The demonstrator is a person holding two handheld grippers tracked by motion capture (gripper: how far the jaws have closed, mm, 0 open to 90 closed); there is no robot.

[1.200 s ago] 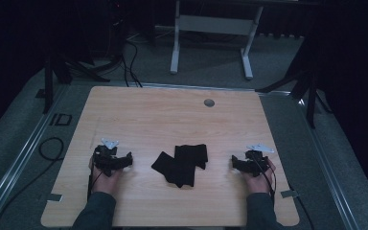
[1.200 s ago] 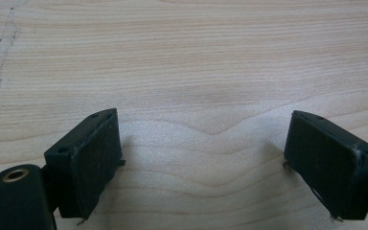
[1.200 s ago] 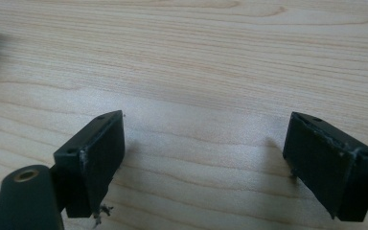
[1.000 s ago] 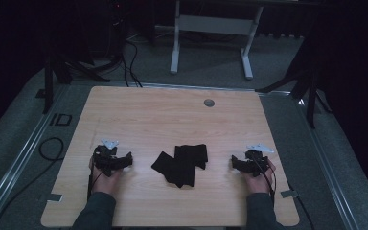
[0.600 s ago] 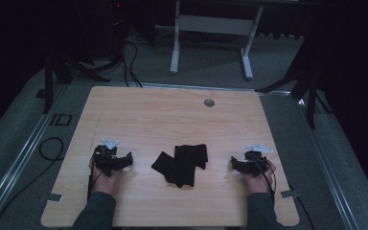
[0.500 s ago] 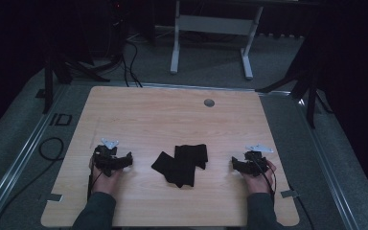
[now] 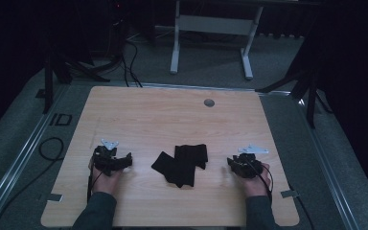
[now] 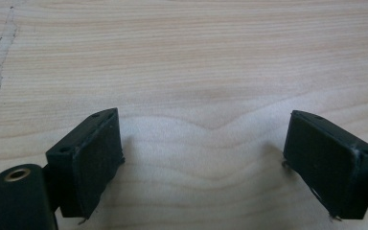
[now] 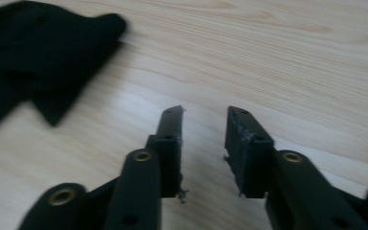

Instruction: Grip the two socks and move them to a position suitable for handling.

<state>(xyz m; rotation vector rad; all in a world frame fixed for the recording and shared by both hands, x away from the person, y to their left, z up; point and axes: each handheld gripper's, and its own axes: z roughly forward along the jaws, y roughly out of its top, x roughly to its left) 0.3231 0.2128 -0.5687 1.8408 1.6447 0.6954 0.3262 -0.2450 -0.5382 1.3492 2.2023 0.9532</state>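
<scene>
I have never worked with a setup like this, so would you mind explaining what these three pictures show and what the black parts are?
There is no robot here: a person sits at a wooden table and holds a two-jaw hand tool in each hand. The high view looks down on the table from above. The left gripper and right gripper rest near the front edge, with a crumpled black cloth lying between them. The other two pictures come from cameras mounted on the tools, looking along their black jaws. The left gripper's jaws stand wide apart over bare wood. The right gripper's jaws have just been closing to a narrow gap, with nothing between them; the cloth lies off to one side. Nothing is held.
</scene>
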